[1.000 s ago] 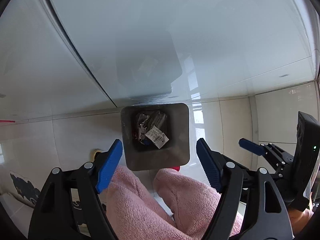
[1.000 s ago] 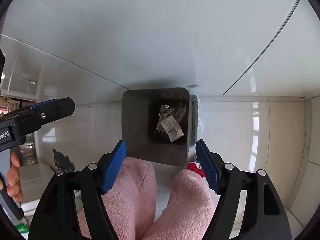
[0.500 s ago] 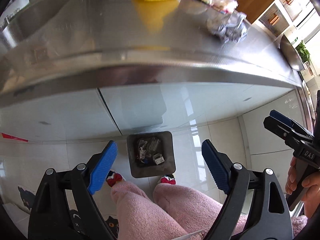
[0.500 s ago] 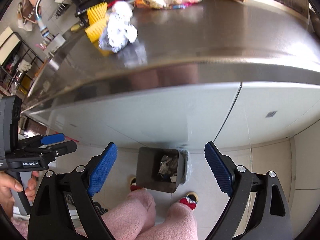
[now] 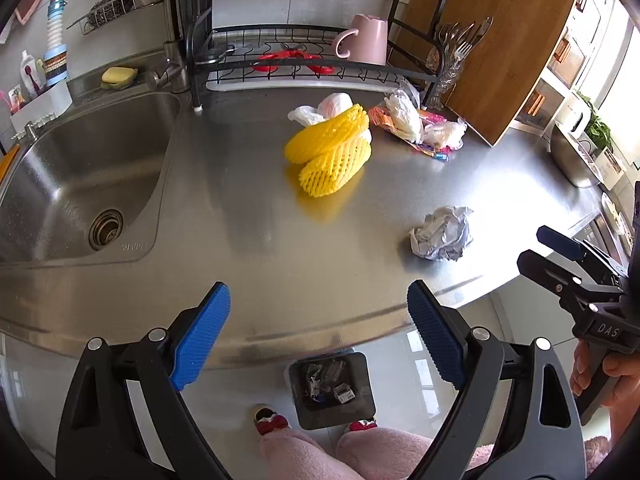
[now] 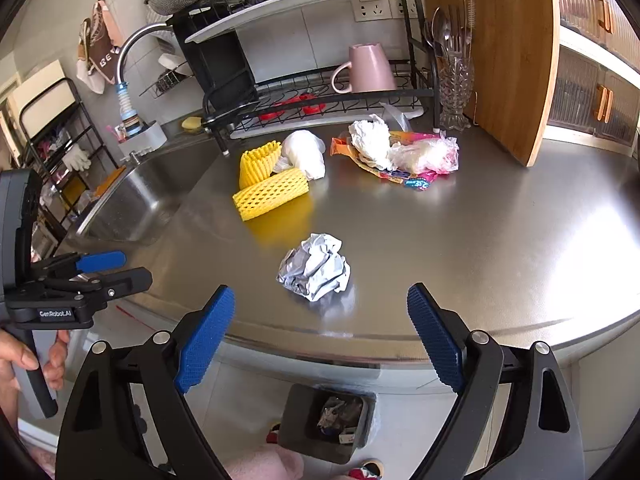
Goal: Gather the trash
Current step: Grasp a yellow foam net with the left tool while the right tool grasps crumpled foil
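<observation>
Both grippers are held above the front edge of the stainless counter [image 6: 480, 240], jaws spread wide, nothing between them.

The nearest piece of trash is the crumpled foil-and-paper ball [image 6: 314, 266]. In the right wrist view it lies directly ahead of the right gripper [image 6: 320, 338], just beyond the fingertips and roughly centred between the two blue pads. In the left wrist view the same ball [image 5: 442, 238] lies ahead and well to the right of the left gripper [image 5: 318, 334], outside the line of its fingers. The right gripper is therefore judged the better placed for this pick: a straight forward-and-down advance should bring the ball between the jaws. The ball is roughly round, with no clear long axis, so wrist rotation appears unnecessary.

The remaining trash lies farther back on the counter: two yellow foam fruit nets [image 6: 272, 188], a white plastic bag [image 6: 306, 152] just behind them, and a pile of wrappers and tissue [image 6: 396, 152] to the right.

The trash bin [image 6: 326, 424], already holding some scraps, stands on the floor below the counter edge.
</observation>
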The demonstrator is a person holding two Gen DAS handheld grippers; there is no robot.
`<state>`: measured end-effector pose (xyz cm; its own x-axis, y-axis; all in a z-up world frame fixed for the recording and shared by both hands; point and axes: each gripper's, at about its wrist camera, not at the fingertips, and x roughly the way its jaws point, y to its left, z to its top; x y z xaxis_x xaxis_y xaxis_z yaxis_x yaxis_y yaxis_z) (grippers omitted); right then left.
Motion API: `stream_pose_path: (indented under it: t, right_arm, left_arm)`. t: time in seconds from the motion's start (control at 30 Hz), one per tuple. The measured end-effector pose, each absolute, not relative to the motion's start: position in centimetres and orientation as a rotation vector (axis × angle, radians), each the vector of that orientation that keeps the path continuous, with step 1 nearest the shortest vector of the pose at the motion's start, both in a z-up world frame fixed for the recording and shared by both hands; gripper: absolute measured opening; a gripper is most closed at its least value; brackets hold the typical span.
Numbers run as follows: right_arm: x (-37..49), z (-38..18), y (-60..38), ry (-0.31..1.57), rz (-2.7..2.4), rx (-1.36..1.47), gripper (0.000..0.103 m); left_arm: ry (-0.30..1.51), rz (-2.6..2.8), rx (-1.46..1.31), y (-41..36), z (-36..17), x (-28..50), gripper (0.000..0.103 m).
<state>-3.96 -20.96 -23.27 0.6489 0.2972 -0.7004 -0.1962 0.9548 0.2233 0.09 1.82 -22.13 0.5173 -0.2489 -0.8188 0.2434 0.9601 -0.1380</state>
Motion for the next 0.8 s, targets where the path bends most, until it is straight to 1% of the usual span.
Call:
stream_pose_path:
  t: [0.03, 0.1, 0.17, 0.23, 0.33, 0.37, 0.47, 0.63, 0.7, 0.73, 0.8]
  right_arm:
    - [-3.5, -23.5, -20.8, 0.826, 0.268, 0.123, 0.088]
    - [-2.6, -24.1, -20.7, 0.844, 0.258, 0.122, 0.085]
    - [-1.6, -24.5, -20.4, 0.863, 0.262, 0.127, 0.077]
    - [-0.8, -24.8, -20.1, 0.878, 0.264, 0.116, 0.072]
    - [0.1, -25.3, -19.5, 0.897, 0.264, 0.102, 0.069]
    - [0.4, -25.5, -19.3, 0.904, 0.265, 0.106, 0.066]
    - [1.2, -26.0, -18.9, 0.919, 0.262, 0.117, 0.064]
    - [2.3, -27.3, -18.4, 0.956, 0.255, 0.129, 0.059]
    - [2.6, -28.0, -18.2, 0.976, 0.255, 0.129, 0.058]
    - [2.7, -28.2, -18.2, 0.982, 0.258, 0.135, 0.054]
    - [2.9, -28.3, -18.2, 0.980, 0.260, 0.142, 0.052]
  left_arm:
    - [0.982, -0.299, 0.000, 1.7, -22.1, 0.8, 0.085]
    - [0.980, -0.315, 0.000, 1.9, -22.1, 2.5, 0.085]
    - [0.987, -0.330, -0.011, 1.9, -22.5, 4.0, 0.085]
    - [0.990, -0.346, -0.016, 1.7, -22.9, 5.1, 0.085]
    - [1.001, -0.367, -0.002, 1.2, -23.5, 6.8, 0.084]
    - [1.003, -0.374, 0.002, 1.1, -23.6, 7.3, 0.084]
    - [1.013, -0.393, 0.006, 0.7, -24.0, 9.0, 0.083]
    - [1.048, -0.424, 0.016, -0.1, -25.3, 11.1, 0.076]
    - [1.063, -0.436, 0.018, -0.4, -25.9, 11.8, 0.075]
    - [1.069, -0.441, 0.020, -0.6, -26.2, 12.1, 0.074]
    - [1.084, -0.452, 0.021, -1.0, -26.8, 12.8, 0.072]
